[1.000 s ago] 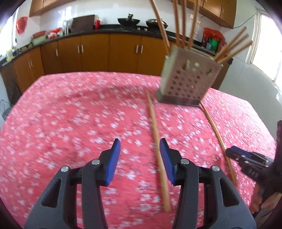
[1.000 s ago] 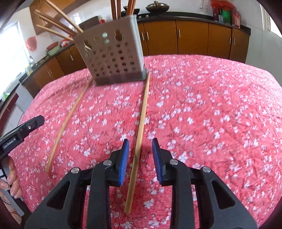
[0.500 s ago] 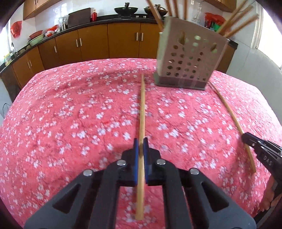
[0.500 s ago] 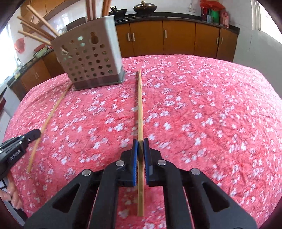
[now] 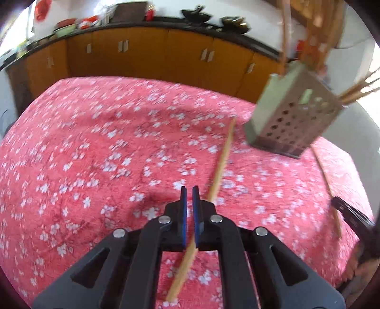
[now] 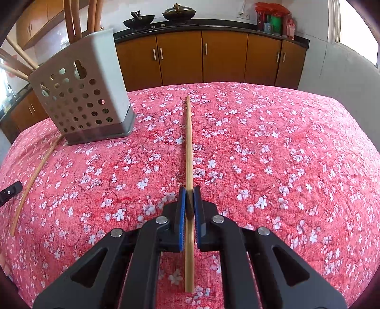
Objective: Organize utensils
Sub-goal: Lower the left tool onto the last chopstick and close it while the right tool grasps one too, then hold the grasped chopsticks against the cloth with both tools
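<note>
Kitchen counter under red floral cloth (image 6: 273,147): both tongs, left (image 5: 187,215) and right (image 6: 189,216), clamp bamboo chopsticks (image 6: 189,147); perforated grey holder (image 6: 83,99), at ten o'clock, already part-filled.

- I see the table under a red cloth (image 6: 273,147) printed with small white blossoms.
- Behind it I make out a row of brown cabinet doors (image 6: 223,57) with slim metal handles, under a dark countertop (image 6: 213,22).
- On that countertop I can see a black wok (image 6: 138,22) and just beside it a lidded dark pan (image 6: 178,12).
- Toward the right end I see red and green containers (image 6: 275,20) grouped together.
- From my left-side view, blurred, bowls and red items (image 5: 78,21) sit along the counter.
</note>
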The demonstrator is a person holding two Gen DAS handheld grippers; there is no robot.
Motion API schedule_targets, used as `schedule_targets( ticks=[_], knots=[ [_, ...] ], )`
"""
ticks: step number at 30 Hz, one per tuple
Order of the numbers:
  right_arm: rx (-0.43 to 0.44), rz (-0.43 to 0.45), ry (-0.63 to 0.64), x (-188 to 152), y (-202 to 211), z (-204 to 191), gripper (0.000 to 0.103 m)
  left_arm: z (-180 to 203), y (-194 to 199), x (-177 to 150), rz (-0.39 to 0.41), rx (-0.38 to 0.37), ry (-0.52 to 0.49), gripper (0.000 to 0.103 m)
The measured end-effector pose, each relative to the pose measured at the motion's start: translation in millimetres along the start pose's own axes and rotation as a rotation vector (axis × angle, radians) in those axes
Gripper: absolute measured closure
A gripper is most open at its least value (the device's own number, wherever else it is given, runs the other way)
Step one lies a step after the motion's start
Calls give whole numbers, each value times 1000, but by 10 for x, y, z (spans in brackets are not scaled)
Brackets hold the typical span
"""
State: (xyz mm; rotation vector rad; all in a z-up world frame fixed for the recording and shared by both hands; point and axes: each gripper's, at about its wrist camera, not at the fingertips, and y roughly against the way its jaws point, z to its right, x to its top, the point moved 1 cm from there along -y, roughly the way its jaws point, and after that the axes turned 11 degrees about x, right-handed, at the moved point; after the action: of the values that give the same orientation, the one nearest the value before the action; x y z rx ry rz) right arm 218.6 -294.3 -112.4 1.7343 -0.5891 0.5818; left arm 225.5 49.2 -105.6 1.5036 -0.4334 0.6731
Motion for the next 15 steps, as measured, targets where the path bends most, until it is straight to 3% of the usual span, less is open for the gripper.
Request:
schedule_targets(
  ticks=[2, 7, 12, 15],
  knots=[
    [7, 0, -1, 4, -16, 16, 95, 49, 95, -18, 44, -10, -72, 82],
    [8, -1, 3, -1, -16, 46, 95, 239, 186, -126, 63, -4, -262, 81],
    [5, -2, 11, -15, -7, 34, 95, 343, 89, -272, 7, 11, -337, 90],
    [3, -1, 9, -22, 3, 10, 95, 327, 84, -259, 5, 34, -307, 94]
  ],
)
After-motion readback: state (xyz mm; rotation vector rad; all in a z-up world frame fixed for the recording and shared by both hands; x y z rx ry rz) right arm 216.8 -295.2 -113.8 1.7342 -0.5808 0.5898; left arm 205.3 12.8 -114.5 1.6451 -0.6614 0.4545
